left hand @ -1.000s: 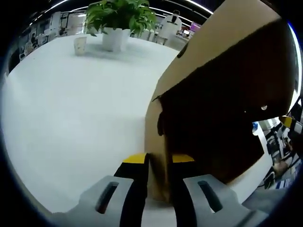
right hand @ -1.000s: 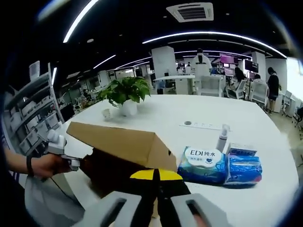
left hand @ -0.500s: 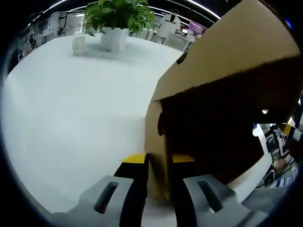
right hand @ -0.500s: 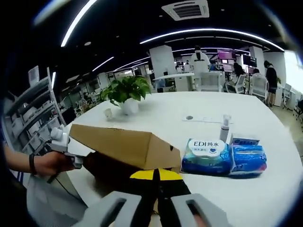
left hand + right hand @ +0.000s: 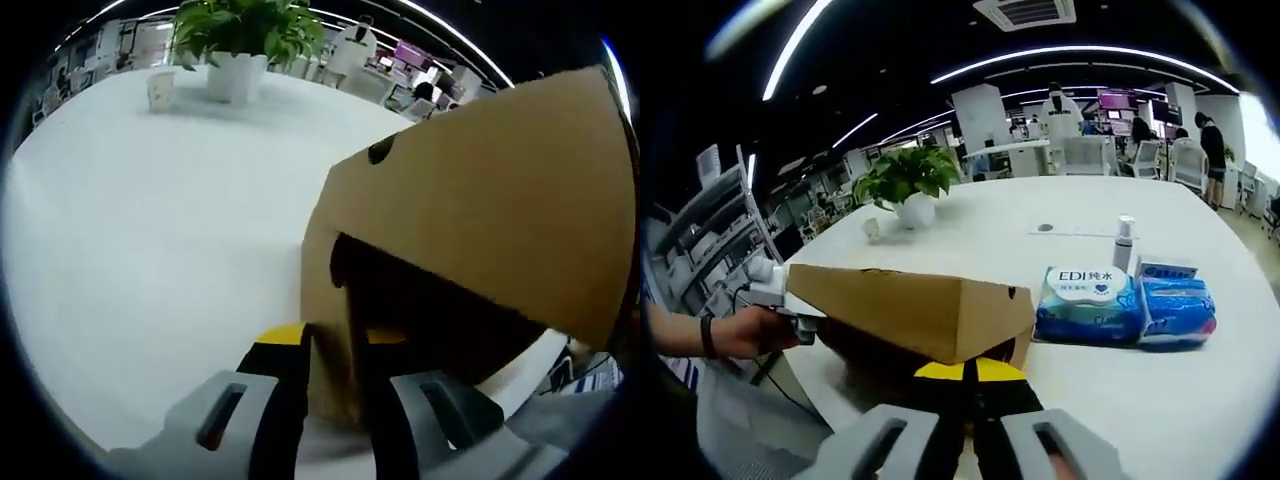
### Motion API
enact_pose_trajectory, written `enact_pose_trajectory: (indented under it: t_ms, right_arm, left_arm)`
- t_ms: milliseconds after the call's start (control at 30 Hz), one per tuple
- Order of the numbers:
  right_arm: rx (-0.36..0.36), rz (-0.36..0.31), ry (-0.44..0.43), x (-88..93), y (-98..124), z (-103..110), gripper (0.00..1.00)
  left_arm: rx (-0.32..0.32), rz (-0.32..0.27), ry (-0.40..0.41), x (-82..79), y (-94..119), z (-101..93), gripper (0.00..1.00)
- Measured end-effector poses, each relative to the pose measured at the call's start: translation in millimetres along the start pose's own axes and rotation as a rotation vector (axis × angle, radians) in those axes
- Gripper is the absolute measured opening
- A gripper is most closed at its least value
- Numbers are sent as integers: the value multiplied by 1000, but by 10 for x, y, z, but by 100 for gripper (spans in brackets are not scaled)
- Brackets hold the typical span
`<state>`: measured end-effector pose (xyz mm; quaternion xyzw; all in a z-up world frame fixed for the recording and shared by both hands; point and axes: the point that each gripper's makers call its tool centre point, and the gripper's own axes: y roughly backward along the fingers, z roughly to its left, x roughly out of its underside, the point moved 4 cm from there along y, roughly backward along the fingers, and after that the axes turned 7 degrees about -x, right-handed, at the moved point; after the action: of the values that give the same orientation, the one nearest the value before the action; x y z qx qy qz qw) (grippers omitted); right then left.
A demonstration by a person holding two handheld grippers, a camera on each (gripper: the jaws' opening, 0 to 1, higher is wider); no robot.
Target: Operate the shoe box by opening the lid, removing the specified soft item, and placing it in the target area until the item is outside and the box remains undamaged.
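**Lifting the shoe-box lid without tearing the card**

The shoe box [image 5: 910,335] sits at the near edge of the white table [image 5: 1200,400], and its lid [image 5: 905,310] slopes over the dark inside, hinged up only partway. In the left gripper view, the left hand-held gripper [image 5: 335,350] has its jaws pinched on the upright end wall of the box [image 5: 325,330], with card filling the narrow gap between them, so it is bracing the base. In the right gripper view, the right hand-held gripper [image 5: 972,372] has its yellow-tipped jaws drawn close together right at the lid's front edge; whether they actually pinch the card there cannot be told, since the tips meet in shadow under the flap.

The soft item is not visible; the inside of the box is too dark to make out. Two soft packs of wipes [image 5: 1125,305] lie on the table well apart from the box, beside a small spray bottle [image 5: 1124,243], and a potted plant [image 5: 908,185] stands farther back.

To do this step well, I judge that the left hold should stay low and firm so that the base does not slide toward the table edge. The lid should be swung about its hinge line rather than pulled outward, which would strain the corner folds. A light pinch is safer than a crushing one, and the lid needs to go fully back before reaching inside.
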<state>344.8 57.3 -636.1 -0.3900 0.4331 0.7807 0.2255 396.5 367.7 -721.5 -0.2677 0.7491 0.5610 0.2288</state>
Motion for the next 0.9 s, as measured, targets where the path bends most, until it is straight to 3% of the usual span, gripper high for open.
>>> enact_pose_trajectory:
  t_ms: [267, 433, 900]
  right_arm:
    - [-18, 20, -36, 110, -47, 22, 0]
    - [-21, 18, -82, 149, -71, 22, 0]
    - [-2, 31, -96, 270, -37, -53, 0]
  left_arm:
    - [23, -7, -17, -17, 75, 7, 19]
    - [47, -4, -141, -53, 139, -2, 18]
    - [63, -35, -229, -11, 434, 88, 21]
